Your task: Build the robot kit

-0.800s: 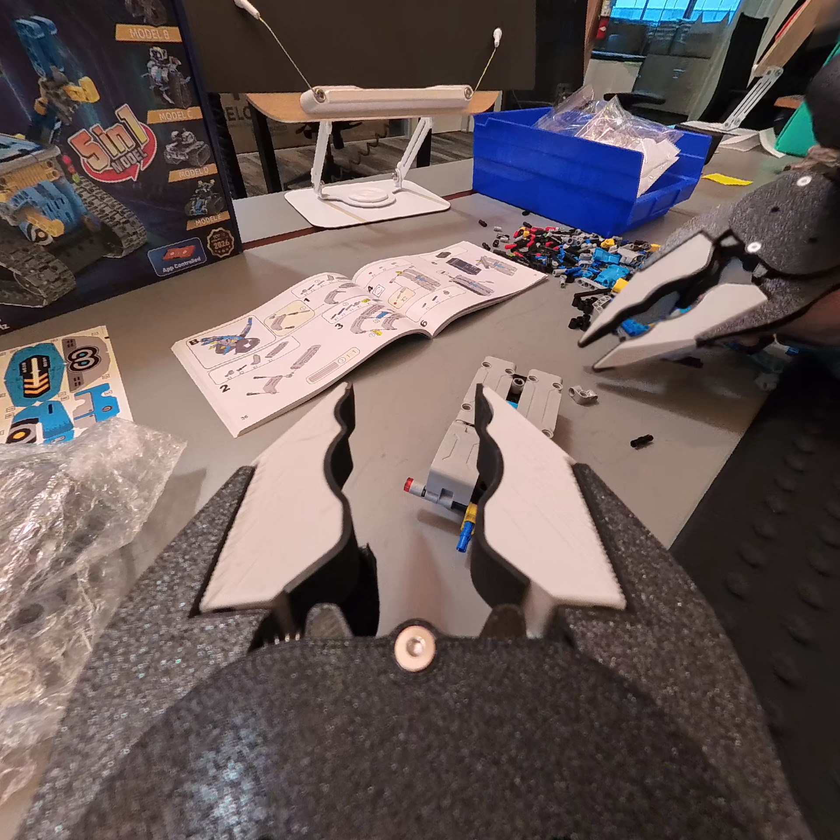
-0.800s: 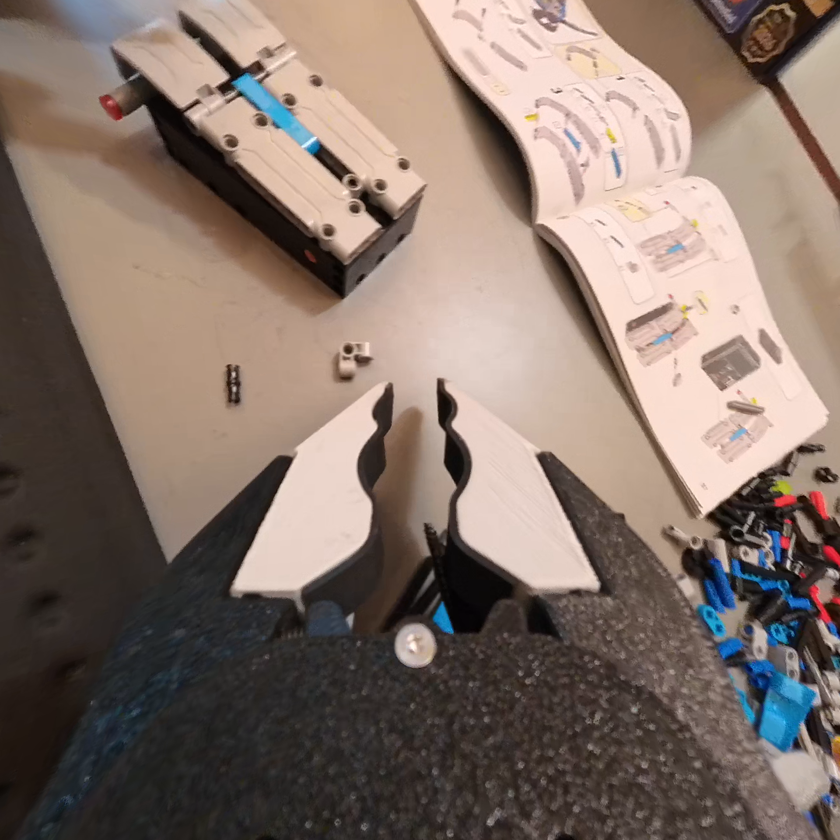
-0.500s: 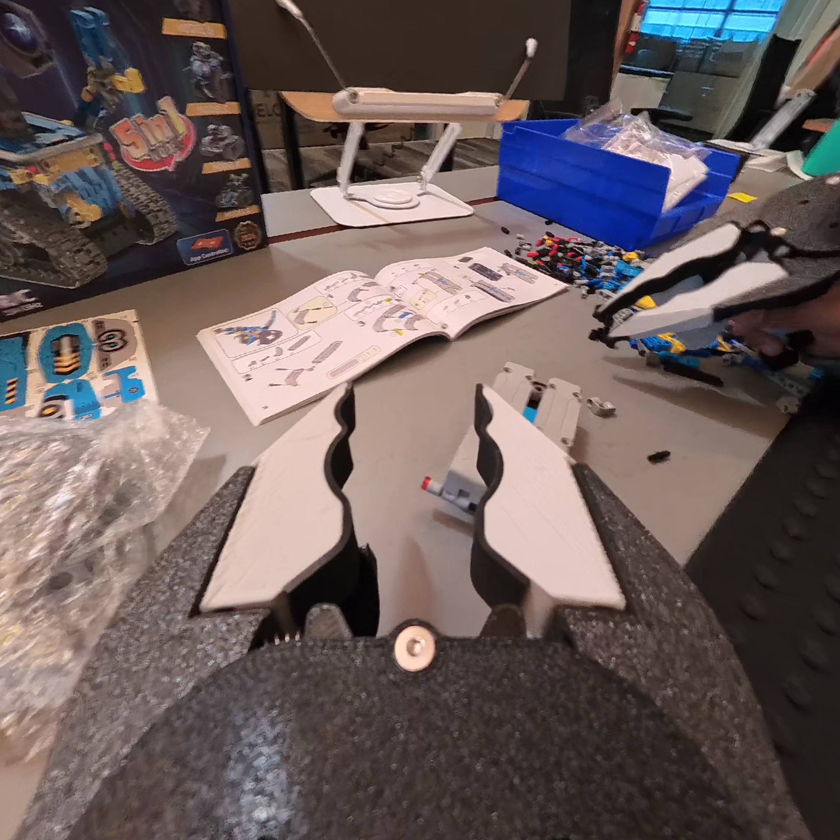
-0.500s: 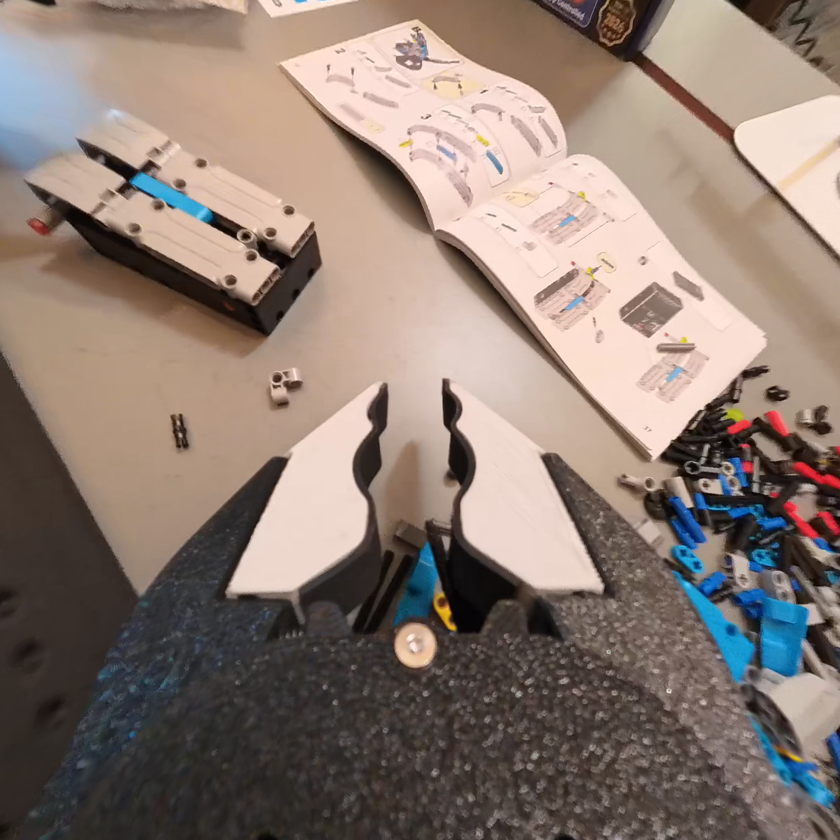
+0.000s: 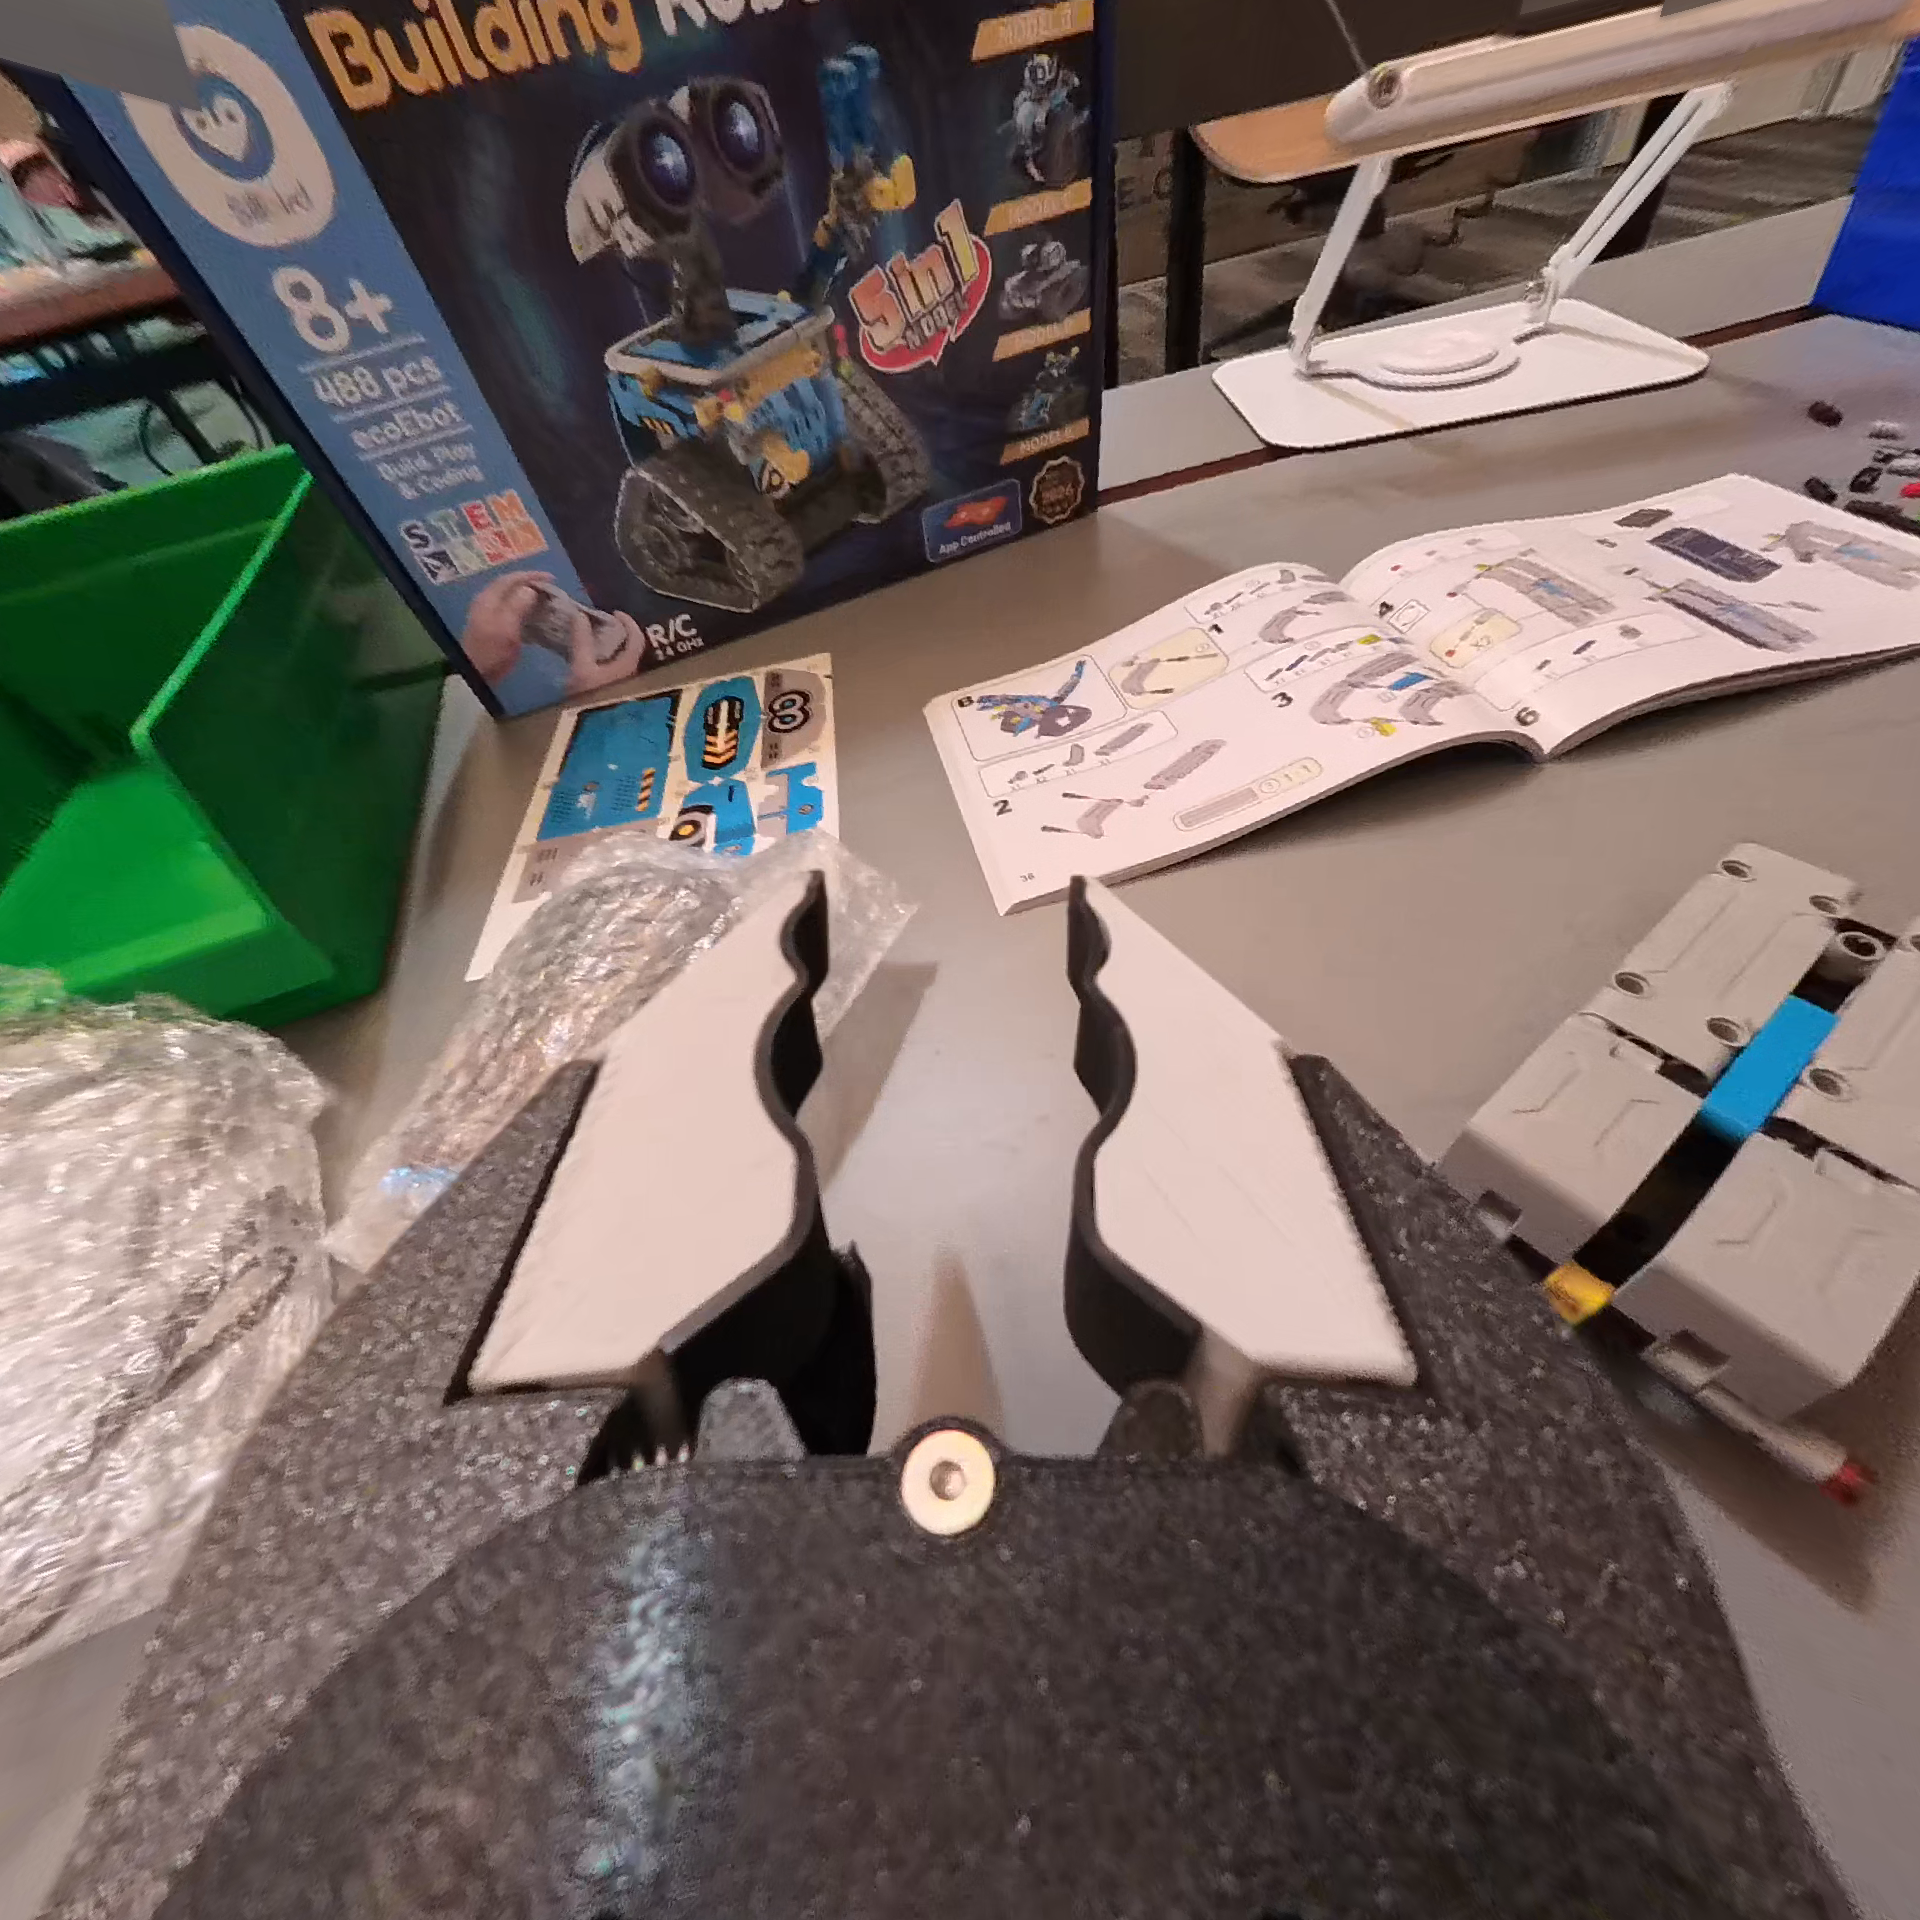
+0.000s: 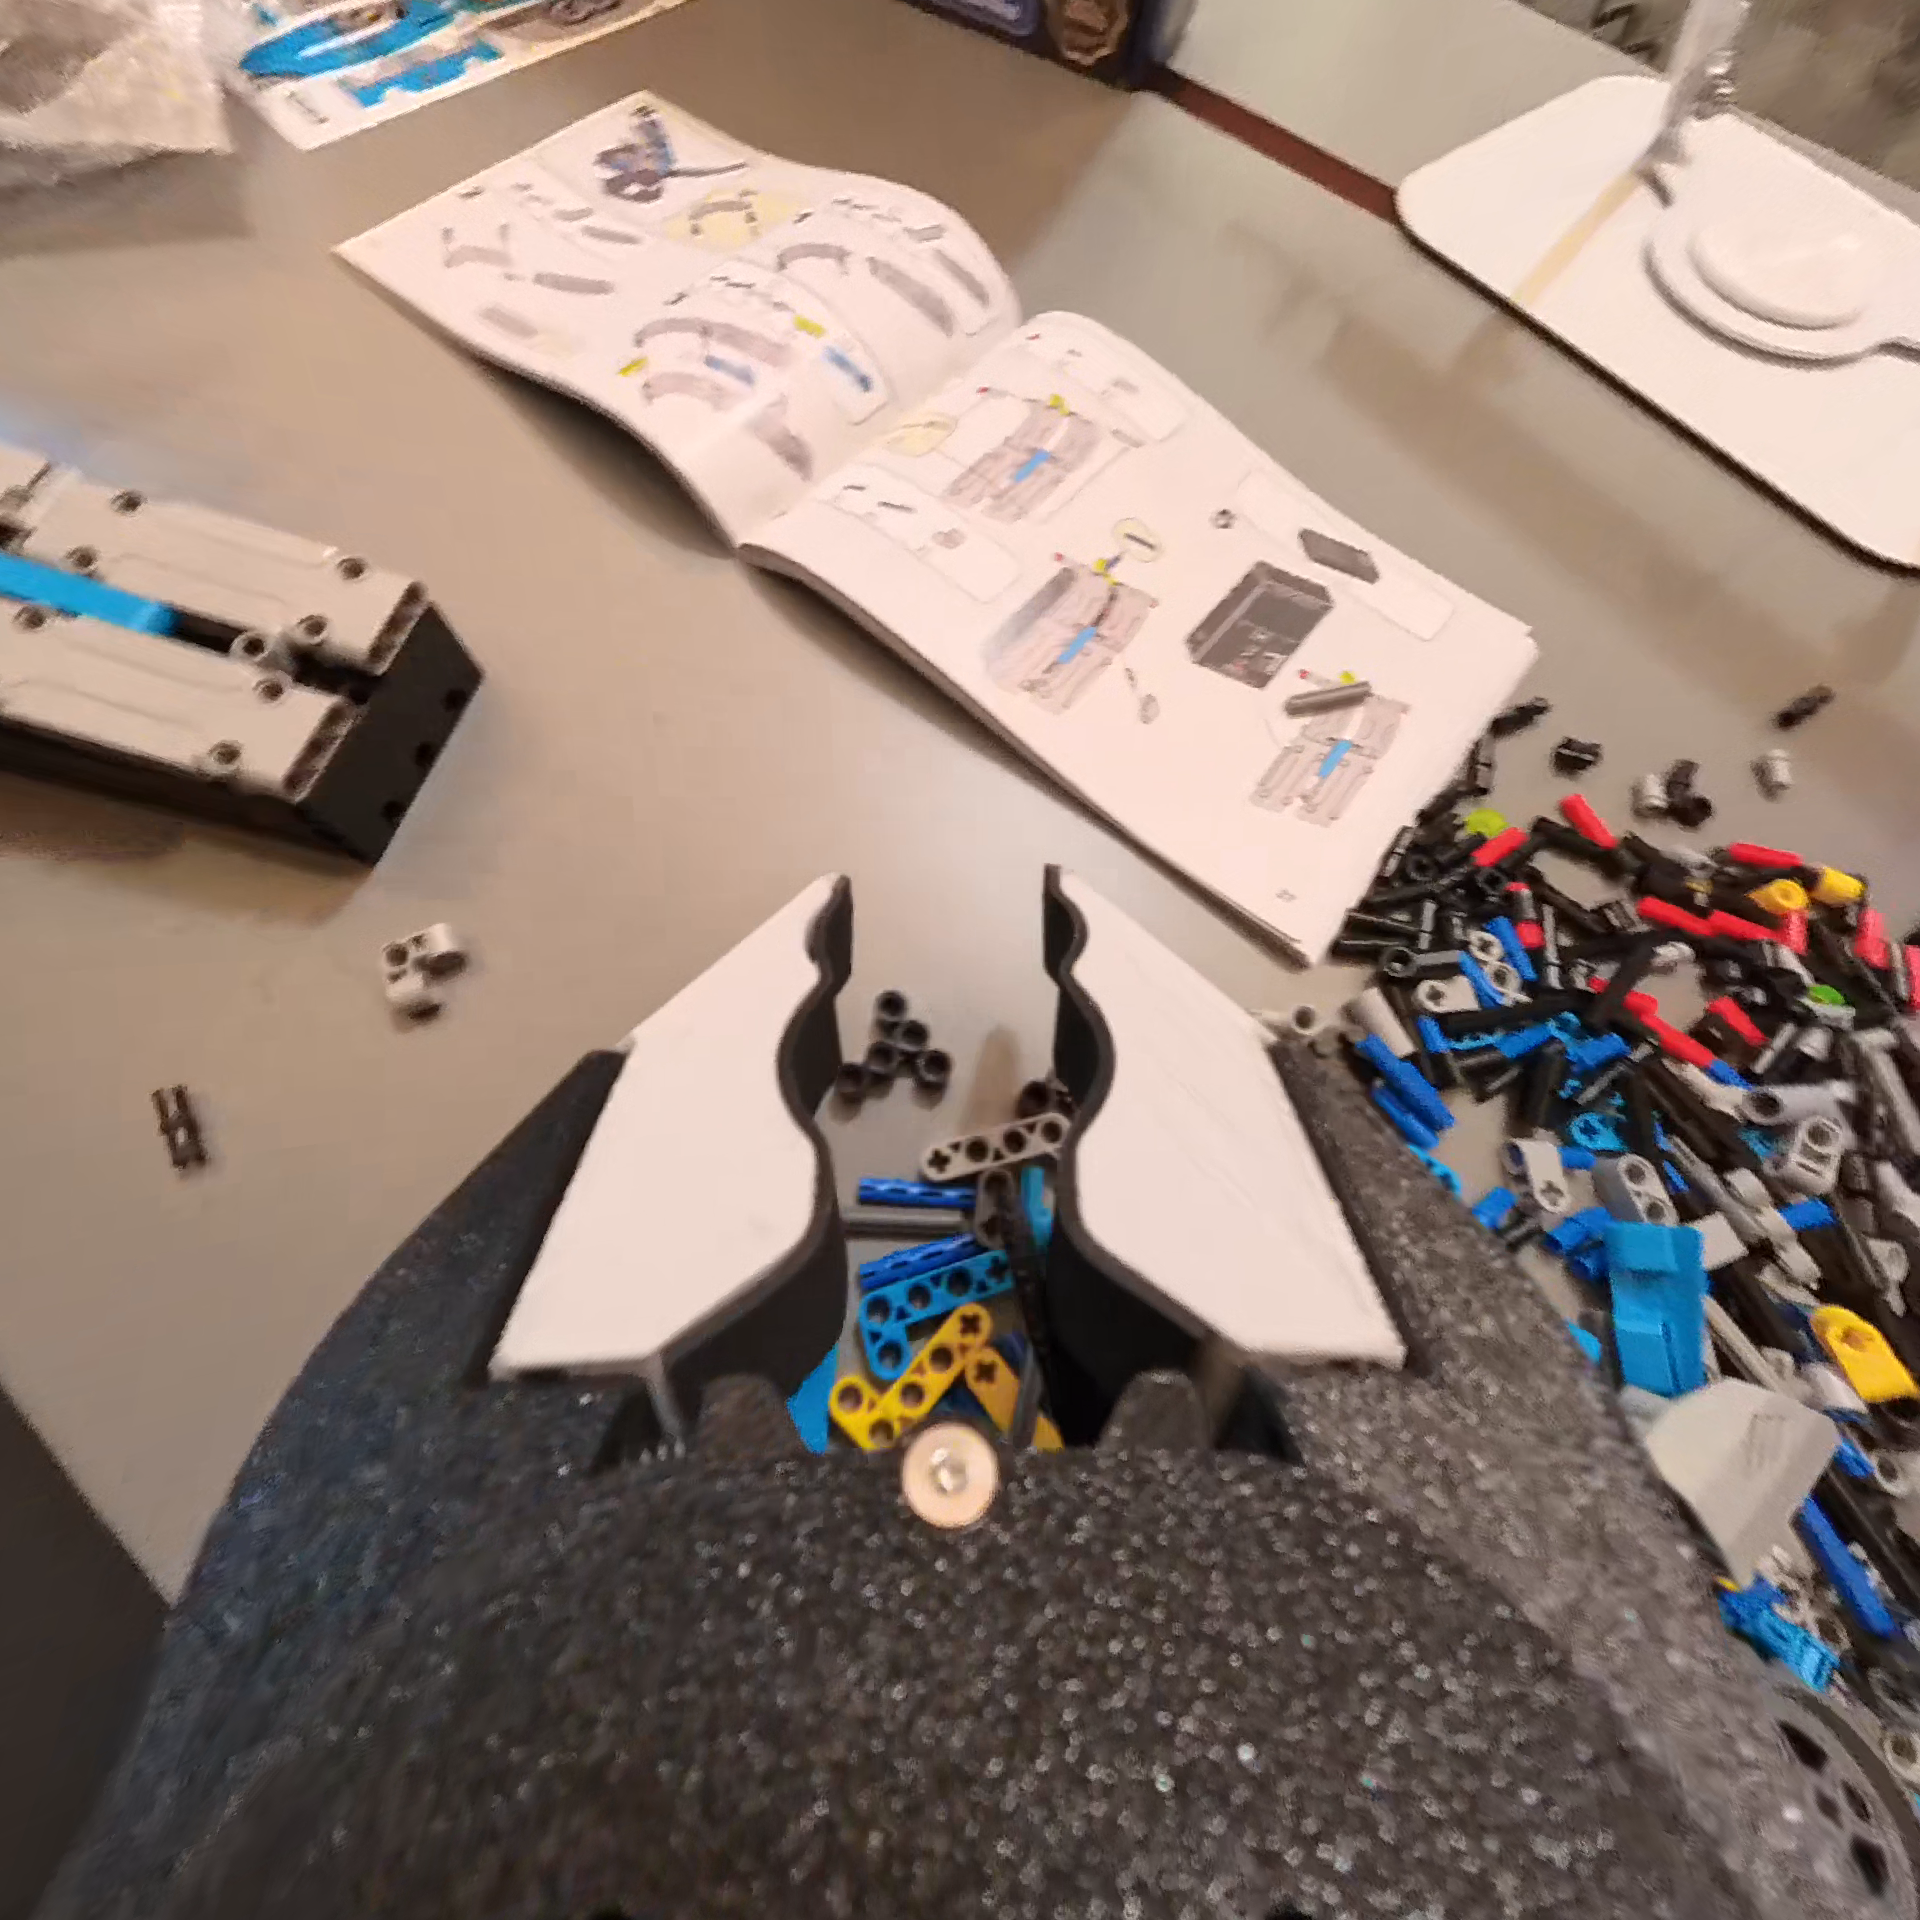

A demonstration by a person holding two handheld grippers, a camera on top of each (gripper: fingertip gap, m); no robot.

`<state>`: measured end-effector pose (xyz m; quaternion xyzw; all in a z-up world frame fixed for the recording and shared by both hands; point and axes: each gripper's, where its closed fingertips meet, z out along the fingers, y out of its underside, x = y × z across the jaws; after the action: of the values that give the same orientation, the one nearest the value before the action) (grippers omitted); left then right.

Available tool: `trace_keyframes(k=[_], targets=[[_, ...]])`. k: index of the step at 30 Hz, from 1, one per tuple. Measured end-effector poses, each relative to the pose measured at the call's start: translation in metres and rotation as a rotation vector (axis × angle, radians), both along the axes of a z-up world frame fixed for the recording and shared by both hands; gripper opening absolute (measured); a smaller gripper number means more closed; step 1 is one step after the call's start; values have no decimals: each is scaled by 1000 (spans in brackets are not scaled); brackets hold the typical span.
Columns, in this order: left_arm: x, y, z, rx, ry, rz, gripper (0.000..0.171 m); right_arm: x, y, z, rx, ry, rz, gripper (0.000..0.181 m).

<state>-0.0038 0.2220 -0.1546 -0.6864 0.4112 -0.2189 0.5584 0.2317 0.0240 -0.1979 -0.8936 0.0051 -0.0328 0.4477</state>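
The left gripper [image 5: 943,904] hangs over the grey table [image 5: 1351,966] with its fingers [image 5: 717,1122] apart and nothing between them; its left fingertip overlaps a crumpled clear bag [image 5: 582,997], though contact cannot be told; a larger bubble-wrap bundle [image 5: 125,1247] lies farther left, beside a green bin [image 5: 177,727]; ahead lie a sticker sheet [image 5: 696,758] and an open booklet [image 5: 1403,675], with the kit box [image 5: 644,312] standing upright behind them and a white stand [image 5: 1455,364] to the right; the grey block assembly [image 5: 1714,1143], with a blue strip along its middle and a red-tipped axle at its near end, rests on the table just right of the gripper, apart from it.

The right gripper [image 6: 945,904] is over the near edge of the loose parts pile [image 6: 1662,1091]; its fingers [image 6: 707,1143] are apart and hold nothing; between them, on the table, lie a small black piece [image 6: 896,1047], a grey beam [image 6: 997,1143], blue beams [image 6: 925,1278] and a yellow beam [image 6: 914,1382]; a grey connector [image 6: 421,961] and a black pin [image 6: 179,1127] lie left of it, well apart from the pile; the assembly [image 6: 239,665] sits farther left, and the booklet [image 6: 935,499] lies ahead, its corner touching the pile.
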Motion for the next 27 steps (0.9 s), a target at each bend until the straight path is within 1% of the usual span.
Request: trace_keyframes(k=[2,6,14,17,20,23,27], targets=[[2,1,-4,15,32,6,45,8,0,3,18,12,-45,41],[4,1,-8,38,74,18,45,13,1,7,46,8,-68,42],[5,4,-13,27,97,28,45,9,0,7,52,5,-48,42],[6,2,-13,37,102,16,44,8,0,7,58,12,-41,37],[7,1,-14,30,102,7,44,6,0,5,42,9,-29,37],[8,0,-14,25,103,-1,44,2,0,9,60,0,-14,34],[9,-4,-13,36,97,-24,44,-3,0,16,98,39,5,34]])
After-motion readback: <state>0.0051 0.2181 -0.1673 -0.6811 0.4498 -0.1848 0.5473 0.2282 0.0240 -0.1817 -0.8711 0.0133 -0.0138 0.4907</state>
